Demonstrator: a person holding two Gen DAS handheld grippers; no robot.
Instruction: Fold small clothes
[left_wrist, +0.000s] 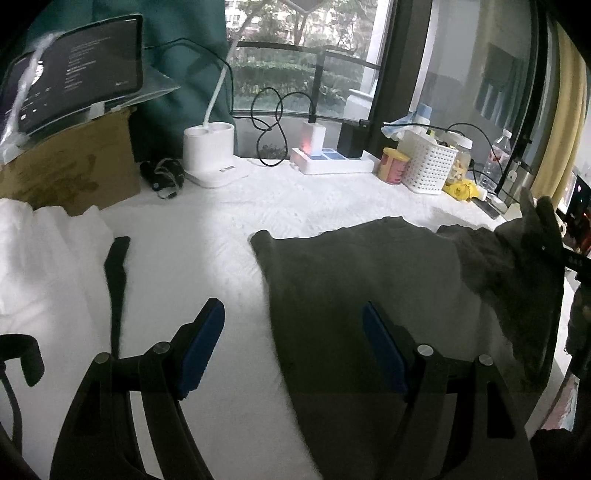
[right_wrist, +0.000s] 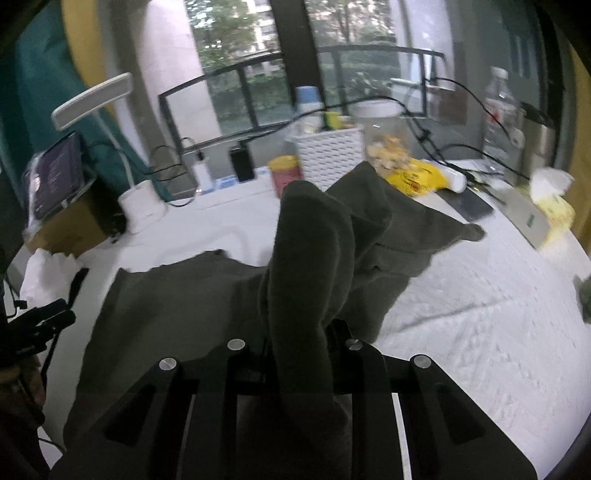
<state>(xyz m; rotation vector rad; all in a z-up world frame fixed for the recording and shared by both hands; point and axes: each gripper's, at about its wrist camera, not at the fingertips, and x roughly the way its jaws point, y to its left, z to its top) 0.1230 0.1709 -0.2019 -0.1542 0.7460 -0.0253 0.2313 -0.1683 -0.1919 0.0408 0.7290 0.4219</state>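
From the left wrist view, your left tool (left_wrist: 293, 345) hangs wide with nothing between its blue pads (left_wrist: 201, 350), straddling the near left edge of the dark olive garment (left_wrist: 354, 280) that lies spread on the white-covered desk (left_wrist: 192, 221). At the far right of that view the cloth rises in a peak where your right tool (left_wrist: 554, 243) has it pinched, though that edge of the lens is dark and I cannot make out the pads there. Use the free tool well: bring it down onto the flat left portion, or take the matching corner on your side, so the body of the garment does not drag across the desk as the other side travels. From the right wrist view, your right tool (right_wrist: 299, 332) is drawn narrow and gripping a thick bunched fold of the garment (right_wrist: 306, 251), which stands up between the fingers while the rest trails flat to the left and a loose flap lies toward the yellow bag (right_wrist: 417, 181). The grip looks bulky, more than one layer by my judgement, so carry it low and slowly across toward the opposite edge, keep the fold line straight, and lay the flap square before you let go, staying clear of the white basket (right_wrist: 328, 151) and cables behind.
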